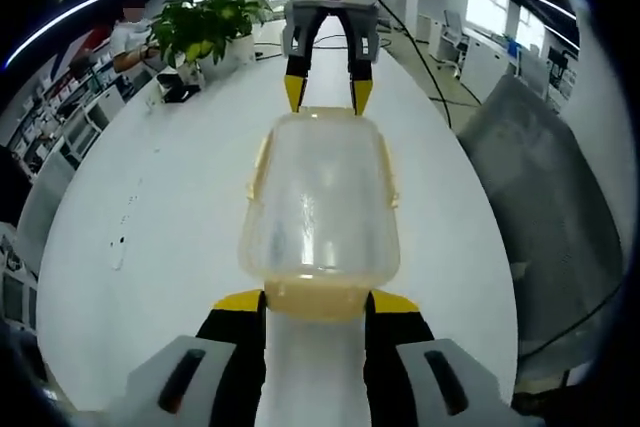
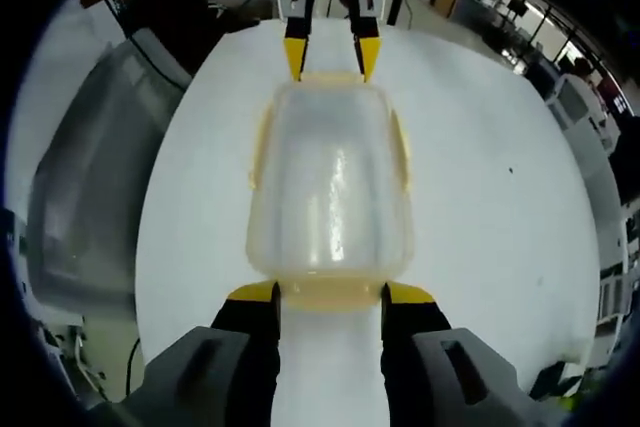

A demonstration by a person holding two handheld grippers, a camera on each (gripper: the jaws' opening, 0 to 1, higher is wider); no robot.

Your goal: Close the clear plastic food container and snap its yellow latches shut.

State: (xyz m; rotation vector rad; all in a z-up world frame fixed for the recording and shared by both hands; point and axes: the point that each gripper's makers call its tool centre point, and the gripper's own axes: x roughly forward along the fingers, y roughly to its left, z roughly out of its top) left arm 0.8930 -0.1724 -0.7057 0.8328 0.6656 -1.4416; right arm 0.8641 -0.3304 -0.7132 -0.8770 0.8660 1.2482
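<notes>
**Two pairs of tongs meet a clear food container from opposite ends**

A clear plastic food container with its lid on sits on a long white oval tabletop, roughly midway between the two long edges. Pale yellow latches run along its sides and ends.

In the left gripper view, the left tongs rise from the bottom with their yellow-tipped jaws spread apart, one on each side of the near end latch, at the container's end; they grip nothing. Across the container, the right tongs point down at the far end, jaws also parted, tips just at the rim.

The right gripper view shows the same meeting from the other side: the right tongs stand released, jaws flanking the near end latch, and the left tongs sit at the far end of the container.

A potted green plant stands near the far end of the tabletop. A grey chair stands beside one long edge.
</notes>
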